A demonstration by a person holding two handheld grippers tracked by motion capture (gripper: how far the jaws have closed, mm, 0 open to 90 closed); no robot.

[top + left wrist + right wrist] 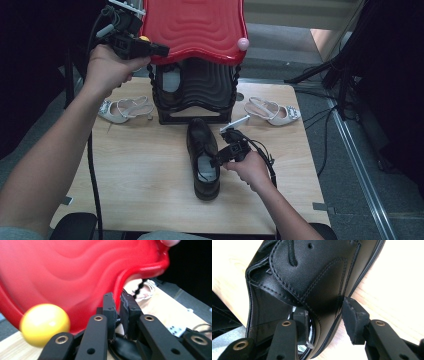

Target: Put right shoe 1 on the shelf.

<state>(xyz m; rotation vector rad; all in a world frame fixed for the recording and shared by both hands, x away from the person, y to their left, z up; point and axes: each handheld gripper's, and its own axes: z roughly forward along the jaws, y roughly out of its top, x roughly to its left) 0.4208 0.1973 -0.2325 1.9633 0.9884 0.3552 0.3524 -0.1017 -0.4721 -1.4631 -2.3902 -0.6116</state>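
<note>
with the left tool [159, 49] pinching the red lid [192, 27] up, the right tool [218, 161] — clamped on the black shoe [202, 156] wall, mid-surface — should lift level and slide it toe-first into the rack [195, 95].

Black gripper [162, 50], brass rivets, black cables

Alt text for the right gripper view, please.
The right claw grips the side wall of a black shoe, one jaw inside the opening and one outside. The shoe lies on a pale wooden table.
</note>
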